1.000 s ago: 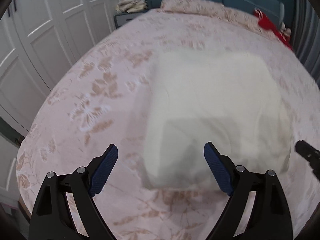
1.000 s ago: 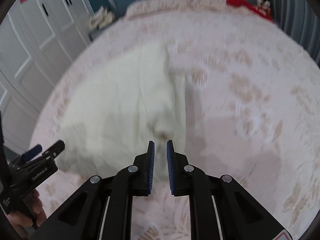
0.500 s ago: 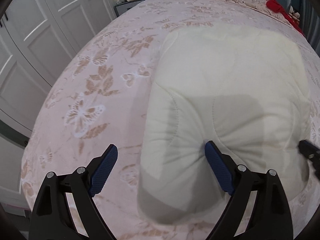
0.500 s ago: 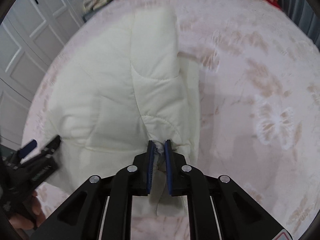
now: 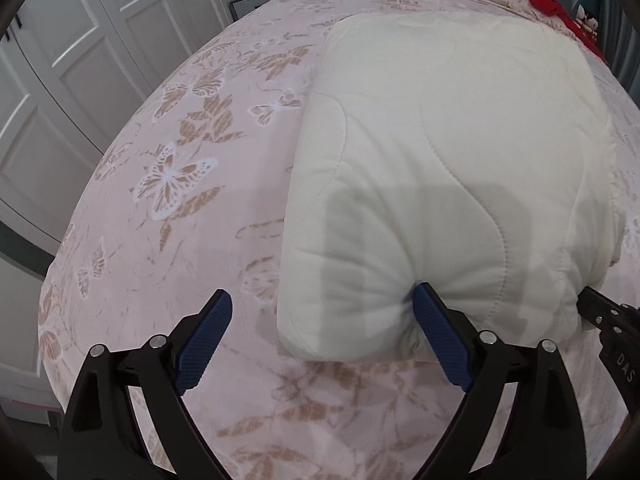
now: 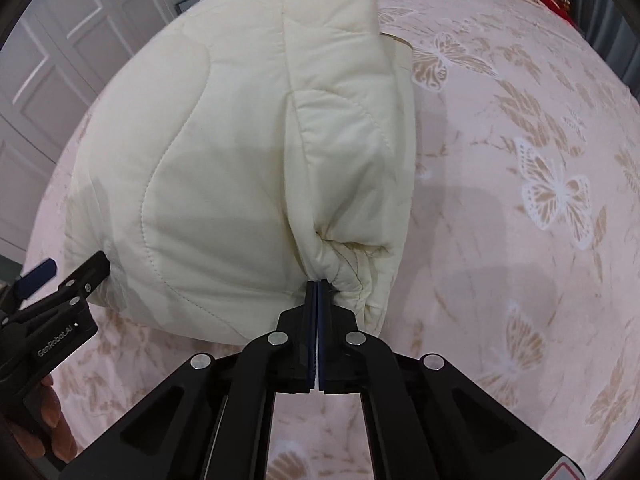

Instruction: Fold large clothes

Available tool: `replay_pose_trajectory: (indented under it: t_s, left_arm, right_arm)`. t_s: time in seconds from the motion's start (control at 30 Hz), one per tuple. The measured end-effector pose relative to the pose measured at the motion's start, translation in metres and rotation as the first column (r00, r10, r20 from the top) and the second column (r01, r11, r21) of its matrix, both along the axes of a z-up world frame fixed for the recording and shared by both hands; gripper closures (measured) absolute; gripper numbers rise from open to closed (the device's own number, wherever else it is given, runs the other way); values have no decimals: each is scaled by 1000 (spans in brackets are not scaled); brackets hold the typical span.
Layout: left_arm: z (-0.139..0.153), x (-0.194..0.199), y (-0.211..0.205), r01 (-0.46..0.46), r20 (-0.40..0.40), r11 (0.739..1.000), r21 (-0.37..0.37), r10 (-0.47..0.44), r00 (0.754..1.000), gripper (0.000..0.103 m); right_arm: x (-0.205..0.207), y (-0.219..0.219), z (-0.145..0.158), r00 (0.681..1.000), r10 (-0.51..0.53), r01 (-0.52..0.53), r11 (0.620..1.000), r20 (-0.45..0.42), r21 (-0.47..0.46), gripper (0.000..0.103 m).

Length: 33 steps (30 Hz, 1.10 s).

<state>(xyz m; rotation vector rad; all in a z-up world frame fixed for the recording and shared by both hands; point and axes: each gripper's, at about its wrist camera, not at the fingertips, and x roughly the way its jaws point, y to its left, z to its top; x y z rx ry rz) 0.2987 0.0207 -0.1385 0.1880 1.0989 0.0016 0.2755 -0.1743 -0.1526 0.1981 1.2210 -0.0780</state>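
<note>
— On the pink bedspread printed with tan and white butterflies [image 5: 192, 184], how far has the fold got?

— Well along, I'd judge. The cream quilted padded garment [image 5: 448, 168] already lies as a thick, doubled rectangle in the middle of the bed, its near edge toward both cameras. What seems left is letting go of that edge and perhaps one more fold or a smoothing (its right near corner is bunched and puckered).

— Which gripper has it?

— The right gripper [image 6: 317, 300]. Its jaws have just been closing and are now clenched on a pinch of the cream fabric at the near right corner, with gathers radiating from the pinch.

— And the left gripper [image 5: 320, 340]?

— Its jaws have just been opening and stand wide apart, grasping nothing. The near left corner of the garment lies between them; the right blue ribbed pad [image 5: 438, 344] dents the padded edge, while the left pad is clear over the bedspread.

— How are they posed?

— Both point steeply down at the near edge, side by side, low over the bed. In the right wrist view a hand [image 6: 44, 420] grips the left tool's handle.
</note>
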Motion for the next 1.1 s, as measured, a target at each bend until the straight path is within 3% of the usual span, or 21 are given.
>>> replay_pose_trajectory:
  t_s: [0.1, 0.3, 0.63, 0.67, 0.73, 0.8, 0.93, 1.1]
  left_arm:
    - [5, -6, 0, -11, 19, 1000, 7, 11, 1000, 11]
    - [30, -38, 4, 6, 74, 1000, -4, -6, 997, 12]
    - [55, -111, 5, 35, 109, 998, -55, -28, 994, 12]
    - [57, -116, 5, 39, 110, 998, -58, -32, 993, 12]
    - [63, -131, 4, 48, 118, 997, -68, -40, 992, 13]
    - [68, -144, 5, 42, 131, 997, -58, -34, 991, 14]
    - [75, -160, 12, 32, 143, 997, -70, -22, 989, 14]
    - [80, -179, 15, 29, 161, 998, -53, -20, 987, 13]
  right_arm:
    - [-4, 5, 9, 1000, 7, -6, 999, 3, -33, 103]
    - [-44, 8, 44, 996, -3, 2, 1000, 90, 6, 92]
    - [-119, 34, 65, 990, 38, -38, 999, 138, 0, 91]
    - [-126, 37, 68, 988, 47, -46, 999, 146, -11, 88]
    - [-140, 42, 75, 984, 61, -58, 998, 166, -23, 61]
    - [-151, 44, 81, 981, 60, -51, 997, 186, -56, 56]
    - [-172, 38, 90, 975, 28, -10, 997, 222, -81, 34]
    - [-193, 36, 96, 969, 1, 21, 996, 247, -87, 25]
